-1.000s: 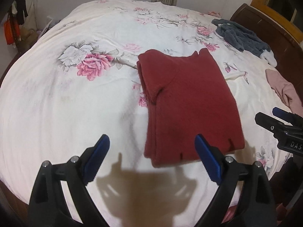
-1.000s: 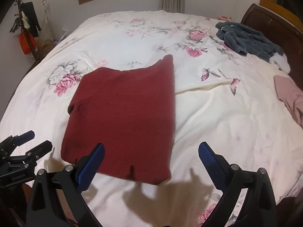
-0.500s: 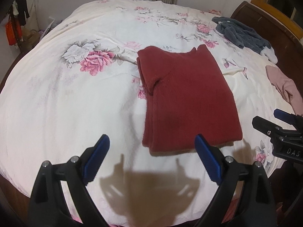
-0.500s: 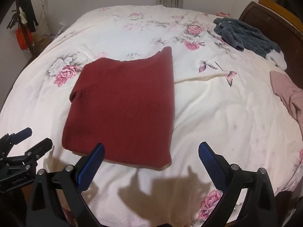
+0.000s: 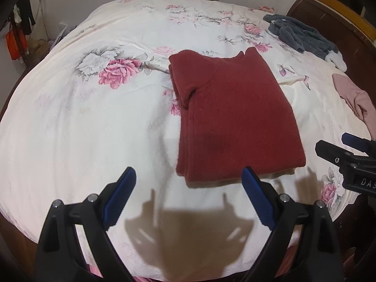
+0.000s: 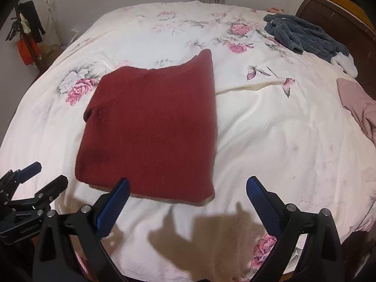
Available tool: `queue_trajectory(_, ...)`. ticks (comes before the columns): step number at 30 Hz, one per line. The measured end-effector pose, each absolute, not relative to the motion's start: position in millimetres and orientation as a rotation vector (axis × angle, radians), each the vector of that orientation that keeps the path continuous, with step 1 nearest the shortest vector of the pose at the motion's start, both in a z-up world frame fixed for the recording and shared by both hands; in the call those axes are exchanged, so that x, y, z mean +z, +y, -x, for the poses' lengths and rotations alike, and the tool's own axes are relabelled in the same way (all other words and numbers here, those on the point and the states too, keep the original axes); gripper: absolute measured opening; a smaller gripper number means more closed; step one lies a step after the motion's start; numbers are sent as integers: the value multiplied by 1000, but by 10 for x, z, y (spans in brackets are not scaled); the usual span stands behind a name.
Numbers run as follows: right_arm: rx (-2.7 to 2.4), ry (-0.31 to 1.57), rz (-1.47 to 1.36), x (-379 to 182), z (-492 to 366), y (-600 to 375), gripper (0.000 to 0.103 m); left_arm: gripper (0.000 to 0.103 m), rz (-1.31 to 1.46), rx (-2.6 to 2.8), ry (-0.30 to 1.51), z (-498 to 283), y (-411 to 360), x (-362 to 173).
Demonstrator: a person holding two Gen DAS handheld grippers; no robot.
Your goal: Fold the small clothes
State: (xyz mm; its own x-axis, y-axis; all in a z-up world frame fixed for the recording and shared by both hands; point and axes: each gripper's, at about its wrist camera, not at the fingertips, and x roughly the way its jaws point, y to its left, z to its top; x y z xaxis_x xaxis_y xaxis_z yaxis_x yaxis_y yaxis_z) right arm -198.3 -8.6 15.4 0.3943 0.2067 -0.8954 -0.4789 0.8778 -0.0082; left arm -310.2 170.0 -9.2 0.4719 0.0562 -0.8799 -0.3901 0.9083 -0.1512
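On the bed (image 5: pixel 70 127), mid-spread, lies the dark red sweater (image 5: pixel 235 117), folded into a neat rectangle w/ layered edges stacked along its left side in the left wrist view. It rests flat on the white floral bedspread (image 6: pixel 270 129), nothing touching it.

Left tongs (image 5: pixel 188 197) hover above the near edge of the bed, jaws wide apart, holding nothing; blue pads (image 5: pixel 119 197) visible on both fingers. Their shadow falls on the spread just below the sweater's near hem. Right tongs (image 6: pixel 188 204) likewise spread wide & empty, near the sweater's lower right corner, not touching it. Each pair shows at the frame edge of the other cam: right tongs at far right of the left view, left tongs at lower left of the right view.

Elsewhere on the bed: a dark grey fluffy garment (image 6: pixel 303 35) bunched near the wooden headboard (image 6: pixel 340 16), well apart from the sweater; a dusty pink garment (image 6: pixel 357 103) crumpled at the right edge. Some hanging things (image 6: pixel 28 37) beside the wall at far left, too small to tell what exactly.
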Motion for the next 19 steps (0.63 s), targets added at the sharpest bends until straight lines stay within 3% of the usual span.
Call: queue_trajectory(19,426,1087,260,106,1932,-130,99,90,348,279,1046,3088,1683,-95)
